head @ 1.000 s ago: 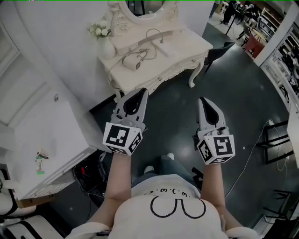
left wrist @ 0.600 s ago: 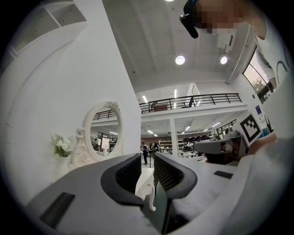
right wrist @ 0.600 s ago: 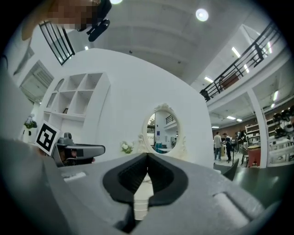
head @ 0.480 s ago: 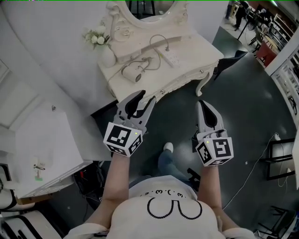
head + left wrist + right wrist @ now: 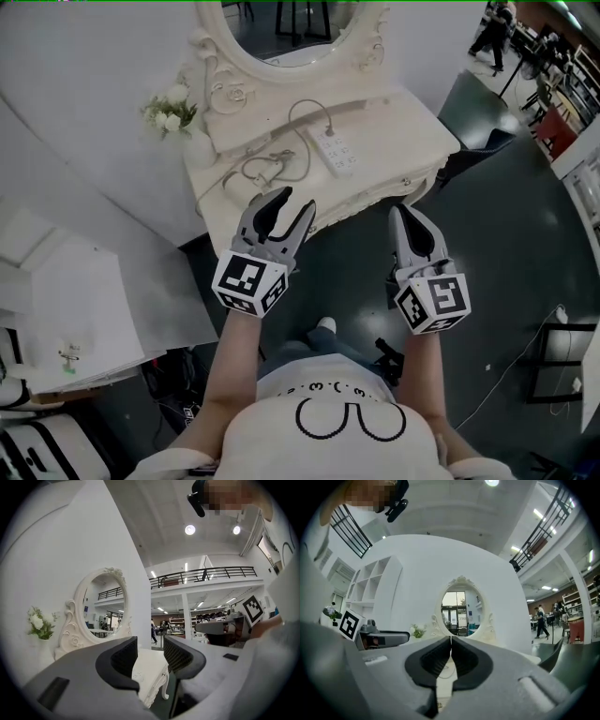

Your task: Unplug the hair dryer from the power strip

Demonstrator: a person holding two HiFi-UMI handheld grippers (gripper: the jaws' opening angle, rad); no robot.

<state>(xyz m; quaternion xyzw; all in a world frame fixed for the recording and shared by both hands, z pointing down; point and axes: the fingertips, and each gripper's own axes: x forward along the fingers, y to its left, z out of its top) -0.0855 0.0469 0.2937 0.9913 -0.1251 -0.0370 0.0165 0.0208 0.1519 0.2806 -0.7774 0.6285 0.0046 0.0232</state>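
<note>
A white power strip (image 5: pixel 337 148) lies on the cream dressing table (image 5: pixel 412 141), with a plug and looping cable (image 5: pixel 307 111) at its far end. The hair dryer (image 5: pixel 258 173) rests left of it, just beyond my left gripper (image 5: pixel 293 203). That gripper hovers before the table's front edge, level, its jaws opening with nothing between them (image 5: pixel 150 649). My right gripper (image 5: pixel 406 212) is shut and empty (image 5: pixel 450 641), in front of the table's right part. Neither touches anything.
An oval mirror (image 5: pixel 281 33) stands at the back of the table, with a vase of white flowers (image 5: pixel 169 111) at its left. A white cabinet (image 5: pixel 66 291) stands to the left. Dark floor (image 5: pixel 506 244) lies to the right, with cables and stands farther off.
The dressing table has drawn nearer as both grippers moved toward it. The left jaws went from shut to apart. The right jaws stayed shut.
</note>
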